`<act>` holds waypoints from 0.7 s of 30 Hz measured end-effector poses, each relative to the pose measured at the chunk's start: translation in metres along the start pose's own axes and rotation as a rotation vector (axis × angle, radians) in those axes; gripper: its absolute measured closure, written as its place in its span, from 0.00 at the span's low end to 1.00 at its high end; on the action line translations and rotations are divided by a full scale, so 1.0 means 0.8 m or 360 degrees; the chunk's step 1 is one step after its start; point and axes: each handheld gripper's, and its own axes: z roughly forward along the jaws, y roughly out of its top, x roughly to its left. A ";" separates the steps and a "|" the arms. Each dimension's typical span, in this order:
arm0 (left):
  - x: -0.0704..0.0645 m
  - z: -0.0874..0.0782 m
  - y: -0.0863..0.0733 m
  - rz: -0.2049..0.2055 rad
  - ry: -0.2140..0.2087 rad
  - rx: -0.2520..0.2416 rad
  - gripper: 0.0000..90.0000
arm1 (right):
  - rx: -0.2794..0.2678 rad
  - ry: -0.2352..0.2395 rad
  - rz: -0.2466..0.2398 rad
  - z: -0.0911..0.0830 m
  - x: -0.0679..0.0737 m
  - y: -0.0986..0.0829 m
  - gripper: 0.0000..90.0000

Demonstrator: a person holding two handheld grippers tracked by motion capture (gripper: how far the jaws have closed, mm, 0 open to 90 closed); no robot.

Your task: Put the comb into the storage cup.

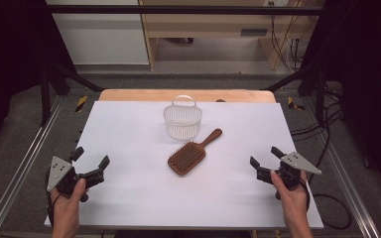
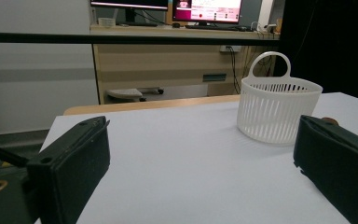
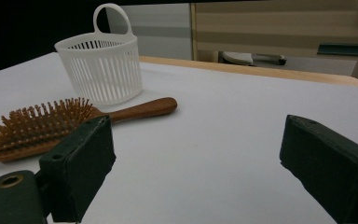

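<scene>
Nothing is in hand yet, as I judge it: the brush is untouched and the basket stands empty, so all the picking up and putting in is left. At the near left my left gripper [image 1: 90,161] hovers over the white table [image 1: 129,198], its jaws spread wide and holding nothing, aimed toward the far middle. There the white slotted plastic basket with a loop handle [image 1: 182,120] stands upright. Just nearer lies the brown wooden paddle hairbrush [image 1: 192,152], bristles up, its handle pointing far-right, beside the basket. At the near right my right gripper [image 1: 267,160] hangs likewise, jaws spread and empty, angled left toward the brush, well apart from it.
</scene>
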 end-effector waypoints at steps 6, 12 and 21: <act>-0.002 0.001 0.000 0.0011 -0.0013 0.0000 0.04 | -0.0009 -0.0023 -0.0002 -0.003 0.000 0.002 0.11; -0.005 0.002 -0.001 0.0023 -0.0021 0.0012 0.04 | 0.0021 -0.0060 0.0018 0.000 0.001 0.003 0.08; -0.009 0.002 -0.003 0.0042 -0.0029 0.0030 0.04 | 0.0081 -0.0106 -0.0047 0.007 0.014 0.021 0.14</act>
